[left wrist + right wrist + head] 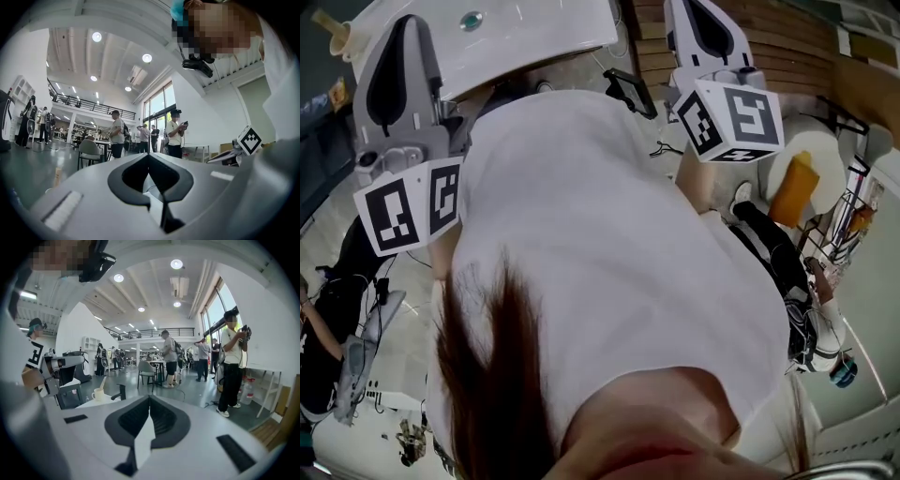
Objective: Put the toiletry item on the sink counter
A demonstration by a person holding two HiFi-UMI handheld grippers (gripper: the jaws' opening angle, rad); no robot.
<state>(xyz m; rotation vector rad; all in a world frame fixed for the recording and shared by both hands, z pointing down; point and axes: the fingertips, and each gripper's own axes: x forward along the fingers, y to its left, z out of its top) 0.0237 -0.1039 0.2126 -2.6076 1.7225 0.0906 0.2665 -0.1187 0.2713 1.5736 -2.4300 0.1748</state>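
Both grippers are raised in front of the person's white shirt, and neither holds anything. In the head view my left gripper [405,23] points up at the left, its tip over the white sink [534,42] with its drain [471,21]. My right gripper [703,7] points up at the top right. The left gripper view shows my left gripper [149,155] shut and empty, facing the hall. My right gripper [150,397] is likewise shut and empty. A cream cup [98,393] with a stick in it stands on the white counter [89,403] beside a black faucet [120,392]; the cup [337,37] also shows at the head view's top left.
An orange object [794,187] lies on a round white table [834,159] at the right. Cables and bags lie on the floor on both sides. Several people stand in the hall beyond, near a grey chair [89,151] and tables.
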